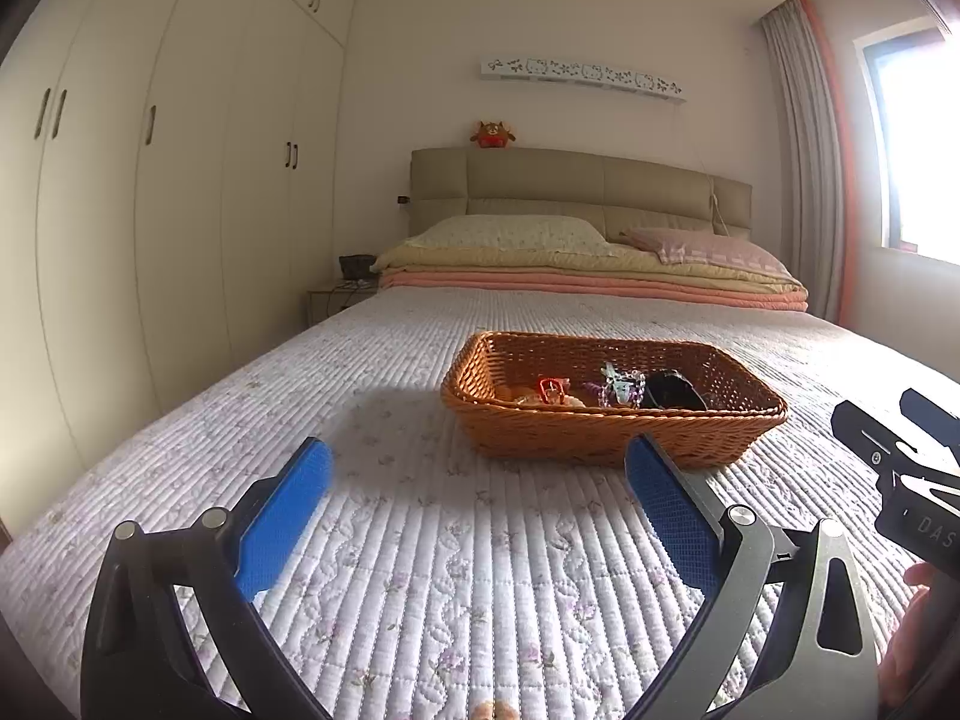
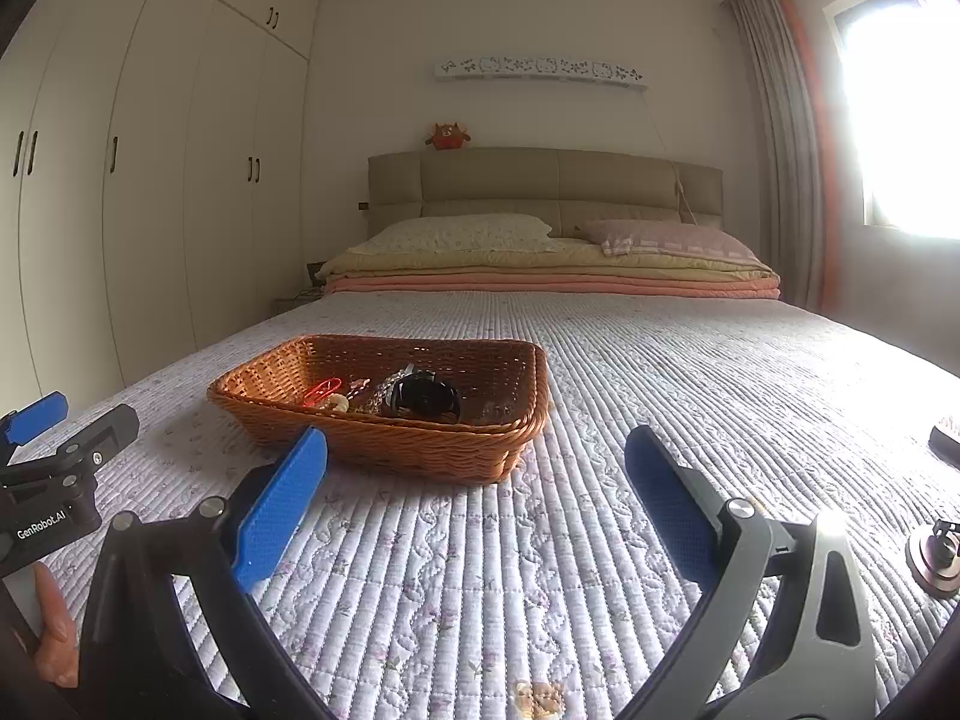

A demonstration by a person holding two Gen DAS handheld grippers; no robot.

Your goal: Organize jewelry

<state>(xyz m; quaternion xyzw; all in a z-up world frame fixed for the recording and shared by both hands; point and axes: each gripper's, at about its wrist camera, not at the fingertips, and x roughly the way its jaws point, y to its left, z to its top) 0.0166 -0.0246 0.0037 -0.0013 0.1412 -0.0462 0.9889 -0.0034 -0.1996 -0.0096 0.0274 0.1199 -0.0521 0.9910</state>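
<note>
Two grippers, left gripper (image 1: 477, 483) and right gripper (image 2: 476, 471), gape wide, holding nothing; tangled jewelry (image 1: 621, 387) in the basket (image 1: 600, 438) might snag and spill.

Jumbled jewelry (image 1: 612, 389) inside a brown wicker basket (image 1: 600, 438) on the quilt.

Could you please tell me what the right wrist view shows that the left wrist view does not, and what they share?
Only the right wrist view shows two small dark objects on the quilt at its right edge, one round and one partly cut off. Only the left wrist view shows the bedside table with a dark item on it. Both show the wicker basket holding jewelry, the bed, the wardrobe, and each gripper's open blue fingers.
</note>
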